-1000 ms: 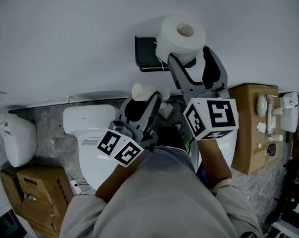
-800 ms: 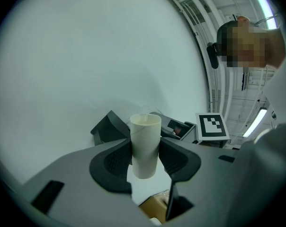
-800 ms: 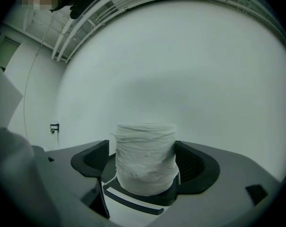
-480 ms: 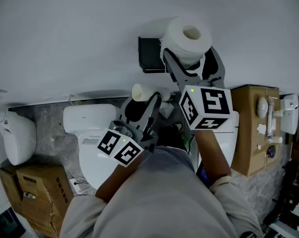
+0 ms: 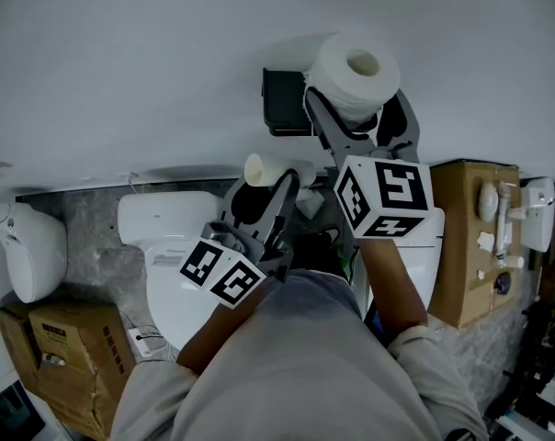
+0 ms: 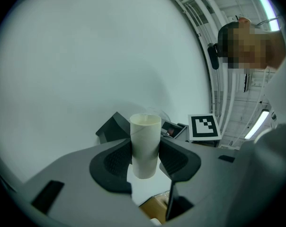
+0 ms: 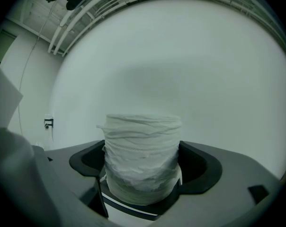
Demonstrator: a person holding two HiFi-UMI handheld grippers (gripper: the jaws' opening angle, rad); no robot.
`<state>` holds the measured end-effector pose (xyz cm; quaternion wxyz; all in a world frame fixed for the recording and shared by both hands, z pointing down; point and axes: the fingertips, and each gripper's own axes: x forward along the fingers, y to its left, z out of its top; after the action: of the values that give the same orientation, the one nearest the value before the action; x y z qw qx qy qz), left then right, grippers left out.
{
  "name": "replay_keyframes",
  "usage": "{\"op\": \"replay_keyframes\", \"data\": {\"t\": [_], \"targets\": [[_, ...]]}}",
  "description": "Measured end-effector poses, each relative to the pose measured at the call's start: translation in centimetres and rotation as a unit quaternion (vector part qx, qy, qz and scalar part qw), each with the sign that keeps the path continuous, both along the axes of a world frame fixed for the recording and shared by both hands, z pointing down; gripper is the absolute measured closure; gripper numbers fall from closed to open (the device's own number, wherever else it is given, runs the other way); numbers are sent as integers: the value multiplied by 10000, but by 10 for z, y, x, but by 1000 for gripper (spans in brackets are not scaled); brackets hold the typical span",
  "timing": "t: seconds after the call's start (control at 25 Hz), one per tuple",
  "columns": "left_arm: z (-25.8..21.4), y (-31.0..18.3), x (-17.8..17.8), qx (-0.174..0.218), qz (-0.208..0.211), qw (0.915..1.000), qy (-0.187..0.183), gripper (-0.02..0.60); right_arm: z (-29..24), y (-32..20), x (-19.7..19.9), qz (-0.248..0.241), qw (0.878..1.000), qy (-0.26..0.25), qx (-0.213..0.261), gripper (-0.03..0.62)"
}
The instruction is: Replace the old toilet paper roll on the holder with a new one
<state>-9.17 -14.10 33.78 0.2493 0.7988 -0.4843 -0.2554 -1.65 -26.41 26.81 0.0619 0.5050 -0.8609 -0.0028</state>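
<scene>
Standing between the spread jaws of the right hand-held gripper [image 5: 354, 108], the new toilet paper roll [image 5: 353, 70] was seen at the black wall holder [image 5: 285, 110].
Those jaws had just been opening, and the pads were not seen pressing the roll between them. The empty cardboard tube [image 6: 145, 145] was clamped in the left hand-held gripper [image 6: 145, 161], lower down, above the toilet [image 5: 158, 232].
</scene>
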Motion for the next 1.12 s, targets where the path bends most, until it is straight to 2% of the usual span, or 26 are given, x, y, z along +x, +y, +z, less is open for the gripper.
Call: {"op": "replay_keyframes", "data": {"t": [0.68,1.12], "targets": [[-1,12,8,-53,48,10000,64,411,0,4,6,-378,9990,-188,-118,143],[-2,13,12,-49,149,9999,51,411,0,8,9,-415,9986,-269,-173,143]]}}
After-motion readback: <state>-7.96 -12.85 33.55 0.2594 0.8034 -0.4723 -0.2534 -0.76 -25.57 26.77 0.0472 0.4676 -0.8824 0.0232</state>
